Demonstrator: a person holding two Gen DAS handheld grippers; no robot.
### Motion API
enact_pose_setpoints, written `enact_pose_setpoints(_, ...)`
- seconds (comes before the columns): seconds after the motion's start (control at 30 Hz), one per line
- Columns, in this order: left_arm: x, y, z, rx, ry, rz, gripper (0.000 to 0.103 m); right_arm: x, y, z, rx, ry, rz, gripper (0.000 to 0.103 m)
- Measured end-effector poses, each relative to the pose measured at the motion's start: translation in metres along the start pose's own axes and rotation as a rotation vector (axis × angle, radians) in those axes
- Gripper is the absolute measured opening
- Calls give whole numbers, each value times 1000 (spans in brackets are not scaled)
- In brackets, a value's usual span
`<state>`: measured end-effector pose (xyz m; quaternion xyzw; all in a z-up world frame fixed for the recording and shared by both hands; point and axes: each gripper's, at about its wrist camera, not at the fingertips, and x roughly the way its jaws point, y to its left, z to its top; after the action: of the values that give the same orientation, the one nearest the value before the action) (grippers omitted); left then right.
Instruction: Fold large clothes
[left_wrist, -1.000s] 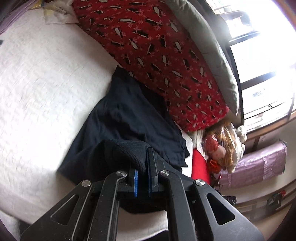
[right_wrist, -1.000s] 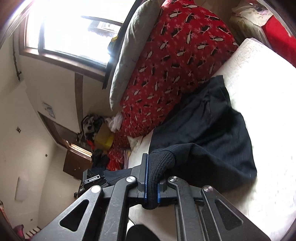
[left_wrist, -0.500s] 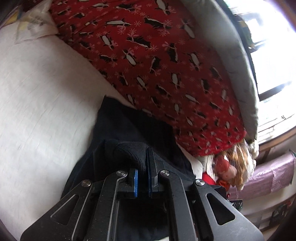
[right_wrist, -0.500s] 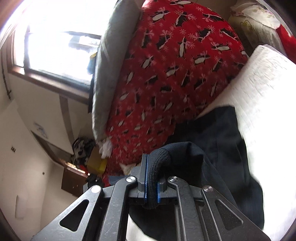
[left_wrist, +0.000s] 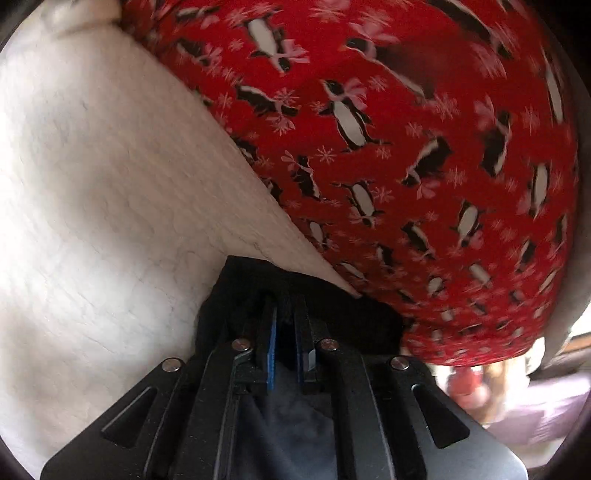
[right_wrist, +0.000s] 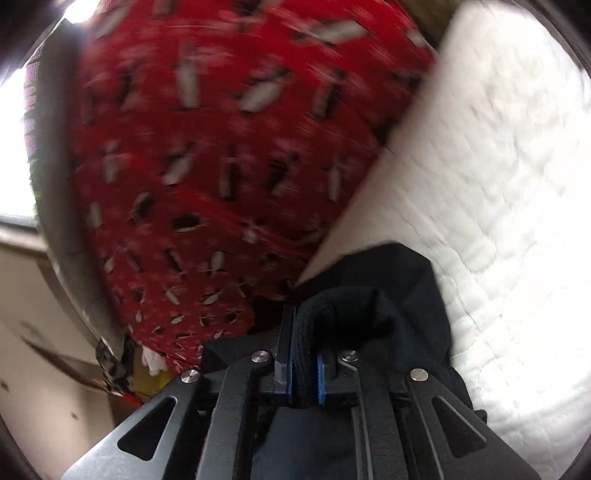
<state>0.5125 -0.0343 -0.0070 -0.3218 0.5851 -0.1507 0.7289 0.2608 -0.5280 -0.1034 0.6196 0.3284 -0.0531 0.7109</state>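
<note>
The dark navy garment (left_wrist: 317, 295) lies on the white bedspread (left_wrist: 110, 206) at the foot of the red penguin blanket. My left gripper (left_wrist: 285, 314) is low over its far edge, jaws close together with dark cloth between and under them. In the right wrist view my right gripper (right_wrist: 303, 332) is shut on a thick folded band of the same garment (right_wrist: 399, 291), which bulges over the fingers and spreads to the right. Most of the garment is hidden beneath both grippers.
A red blanket with penguins (left_wrist: 424, 147) is heaped against the garment's far side; it also shows blurred in the right wrist view (right_wrist: 221, 147). A grey pillow (right_wrist: 59, 184) leans by the window. The white bedspread (right_wrist: 498, 184) stretches to the right.
Both grippers have carried the held edge forward and down toward the red blanket, folding the garment over itself. The spread cloth seen earlier is now covered beneath the grippers.
</note>
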Motion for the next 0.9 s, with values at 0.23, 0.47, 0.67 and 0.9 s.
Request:
enact_pose_setpoints(0.23,-67,18,14,-31,-60,-152,12,-49,7,1,21,-94,172,56)
enact_pose_setpoints(0.47,-56,30,-42,176,98,-27,51,-69,16,-1,-148,-107,-122,60)
enact_pose_setpoints(0.67,-32,40,-81,211,151,56,48,-35,15,-18,-215,-32,-243,29)
enact_pose_setpoints(0.9,-46,41,-102,275,-4,194,30,-55,17,-24,-279,-122,-314,0)
